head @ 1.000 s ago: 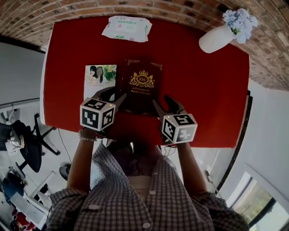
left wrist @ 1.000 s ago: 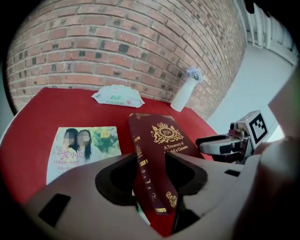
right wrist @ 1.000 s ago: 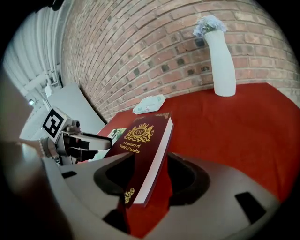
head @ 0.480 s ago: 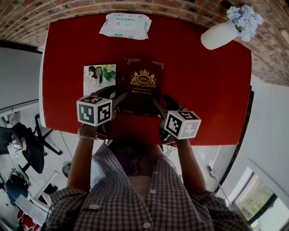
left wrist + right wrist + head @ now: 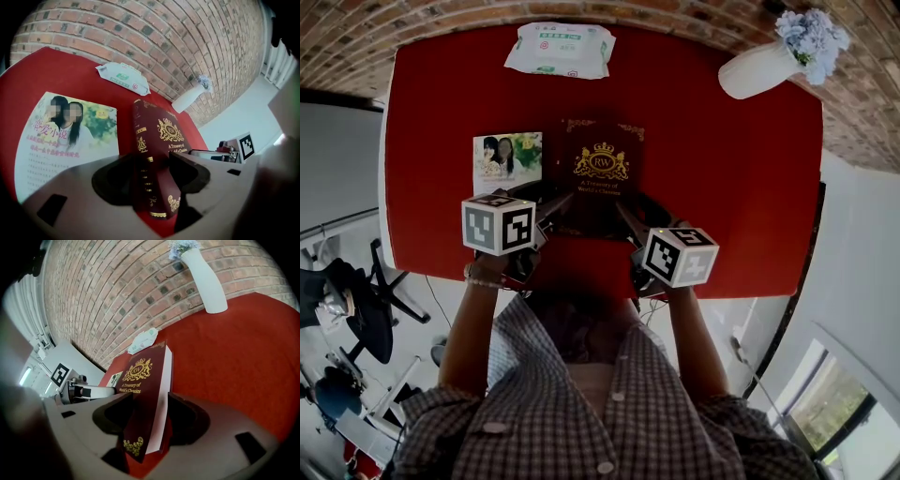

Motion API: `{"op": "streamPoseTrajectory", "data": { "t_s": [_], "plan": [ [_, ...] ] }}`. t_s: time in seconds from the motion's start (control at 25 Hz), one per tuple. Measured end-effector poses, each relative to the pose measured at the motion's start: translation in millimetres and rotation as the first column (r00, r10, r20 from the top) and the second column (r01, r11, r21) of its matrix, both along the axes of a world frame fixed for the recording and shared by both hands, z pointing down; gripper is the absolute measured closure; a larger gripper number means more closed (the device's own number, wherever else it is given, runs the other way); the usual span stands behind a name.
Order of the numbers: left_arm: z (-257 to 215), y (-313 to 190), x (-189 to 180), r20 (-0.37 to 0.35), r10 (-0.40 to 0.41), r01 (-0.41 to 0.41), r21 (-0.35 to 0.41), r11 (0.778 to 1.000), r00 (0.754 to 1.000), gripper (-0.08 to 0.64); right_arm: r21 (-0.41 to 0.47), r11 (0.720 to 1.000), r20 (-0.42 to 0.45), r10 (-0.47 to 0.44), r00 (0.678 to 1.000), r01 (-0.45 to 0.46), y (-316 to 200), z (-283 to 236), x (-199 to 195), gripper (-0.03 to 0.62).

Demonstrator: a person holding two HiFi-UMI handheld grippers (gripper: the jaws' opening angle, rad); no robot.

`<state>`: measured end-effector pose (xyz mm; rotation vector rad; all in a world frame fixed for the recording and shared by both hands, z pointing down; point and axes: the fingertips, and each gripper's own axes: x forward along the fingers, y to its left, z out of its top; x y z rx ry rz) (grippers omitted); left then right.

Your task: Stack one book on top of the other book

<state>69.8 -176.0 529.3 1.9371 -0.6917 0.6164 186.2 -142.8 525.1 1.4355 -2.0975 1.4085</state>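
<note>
A thick maroon book [image 5: 600, 173] with gold print lies on the red table [image 5: 722, 187]. A thin book with a photo cover [image 5: 506, 159] lies flat just left of it. My left gripper [image 5: 551, 204] is at the maroon book's near left corner, and in the left gripper view the spine [image 5: 145, 154] stands between its wide jaws. My right gripper [image 5: 639, 214] is at the near right corner, with the page edge [image 5: 161, 394] between its jaws. Both grippers are open around the book, and the pads do not press on it.
A pack of wipes [image 5: 560, 49] lies at the table's far edge. A white vase with pale flowers [image 5: 769, 66] stands at the far right corner. A brick wall runs behind the table. An office chair [image 5: 356, 300] stands on the floor to the left.
Both grippers have rolled a little, so their marker cubes show other faces. Their jaws have spread wider around the maroon book's near corners. The books have stayed in place.
</note>
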Motion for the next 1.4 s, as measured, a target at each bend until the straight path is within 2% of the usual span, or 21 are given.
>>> {"op": "streamPoseTrajectory", "data": {
  "t_s": [0.08,0.36,0.52,0.72,1.24,1.4],
  "plan": [
    [-0.6,0.8,1.9,-0.021,0.010,-0.010,-0.012,1.000,1.000,0.345,0.007,1.000,0.022,0.005,1.000,-0.005,-0.2,-1.5,-2.7,0.391],
    [-5.8,-4.8,4.5,-0.027,0.011,-0.010,0.043,0.999,1.000,0.348,0.033,0.999,-0.002,0.031,1.000,-0.031,-2.4,-5.4,0.7,0.397],
    [-13.5,-9.4,9.3,-0.023,0.050,-0.047,0.087,0.995,0.999,0.353,0.054,0.998,-0.026,0.030,0.999,-0.029,-4.7,-11.6,4.2,0.400],
    [-20.4,-10.2,8.4,-0.030,0.058,-0.055,0.094,0.994,0.998,0.353,0.056,0.998,-0.031,0.033,0.999,-0.031,-5.2,-19.1,2.7,0.400],
    [-44.2,-4.5,-23.6,-0.030,0.045,-0.041,0.118,0.992,0.999,0.353,0.059,0.998,-0.019,0.015,1.000,-0.014,-0.1,-39.6,-28.4,0.400],
    [-49.0,-3.7,-37.3,-0.038,0.015,-0.011,0.115,0.993,0.999,0.353,0.067,0.998,-0.031,-0.006,0.999,0.008,-2.8,-46.5,-41.0,0.400]
  ]
}}
